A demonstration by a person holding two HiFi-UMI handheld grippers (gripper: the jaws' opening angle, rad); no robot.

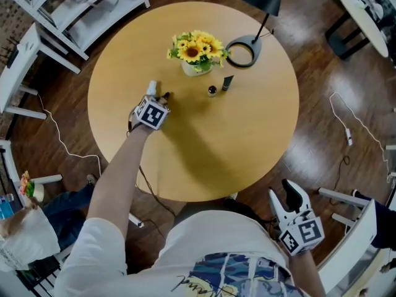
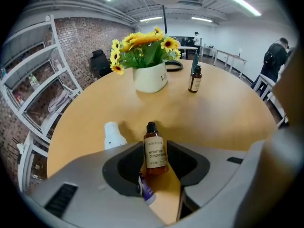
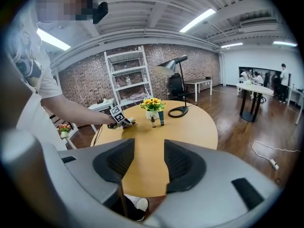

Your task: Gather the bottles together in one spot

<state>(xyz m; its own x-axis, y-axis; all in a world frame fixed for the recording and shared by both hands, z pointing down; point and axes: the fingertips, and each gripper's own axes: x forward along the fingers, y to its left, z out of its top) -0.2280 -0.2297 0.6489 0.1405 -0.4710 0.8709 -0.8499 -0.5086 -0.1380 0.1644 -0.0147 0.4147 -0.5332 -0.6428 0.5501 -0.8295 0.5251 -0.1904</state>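
A small amber bottle (image 2: 155, 151) with a white label and black cap stands upright on the round wooden table (image 1: 235, 141). My left gripper (image 2: 155, 152) is shut on it, a pad pressed against each side. In the head view this gripper (image 1: 162, 99) is at the table's left, with the amber bottle's cap (image 1: 166, 96) just showing. A white bottle (image 2: 113, 136) stands right beside the left jaw, outside the grip. By the flowers, another amber bottle (image 1: 212, 91) and a dark tube bottle (image 1: 228, 82) stand close together. Off the table's near right edge my right gripper (image 1: 286, 204) is open and holds nothing.
A white pot of sunflowers (image 1: 197, 53) and a black desk lamp (image 1: 247, 51) stand at the table's far side. White shelving (image 1: 68, 11) is at the far left. Cables lie on the wood floor (image 1: 343, 122). People stand far off in the room.
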